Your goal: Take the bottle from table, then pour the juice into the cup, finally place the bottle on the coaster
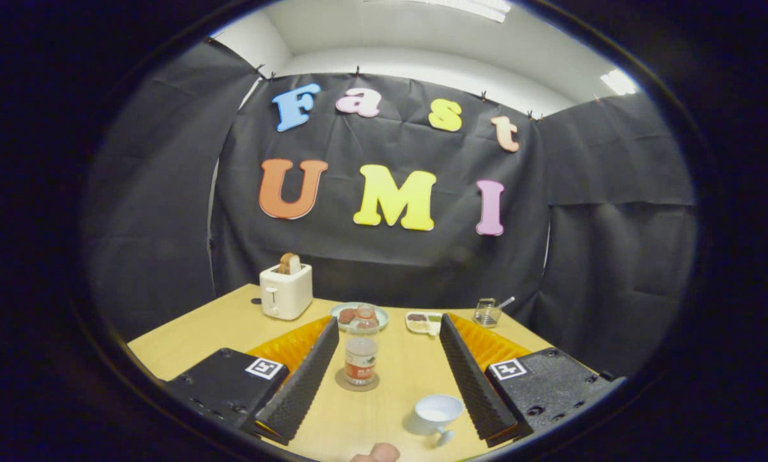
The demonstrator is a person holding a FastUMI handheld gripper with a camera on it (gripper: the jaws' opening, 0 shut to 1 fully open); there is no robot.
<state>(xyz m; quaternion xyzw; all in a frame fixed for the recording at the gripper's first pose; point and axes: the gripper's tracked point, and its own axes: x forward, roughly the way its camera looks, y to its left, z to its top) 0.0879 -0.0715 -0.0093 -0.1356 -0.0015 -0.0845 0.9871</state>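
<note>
Gripper point(389, 324) spread wide, pinching nothing, both fingers clear of the bottle point(362, 350). Bottle stands upright on the round coaster point(357, 383), between the two fingers, closer to the left finger, not touching either as far as I can tell. Landmark = bottle. White cup point(438, 412) sits nearer the camera than the bottle and to its right, just beside the right finger's inner face; contact can't be judged. Beyond the bottle: a plate point(377, 314) with brownish food, partly hidden by the bottle's cap. Right of that, beyond the bottle, a small white tray point(423, 321) with bits of food, near the right fingertip. Further right and beyond, a clear glass point(487, 312) with a utensil in it. Left and beyond the bottle, a white toaster point(285, 292) with a slice of bread sticking up. All on the wooden table point(230, 321). A fingertip point(376, 453) shows nearest the camera, below the bottle.
</note>
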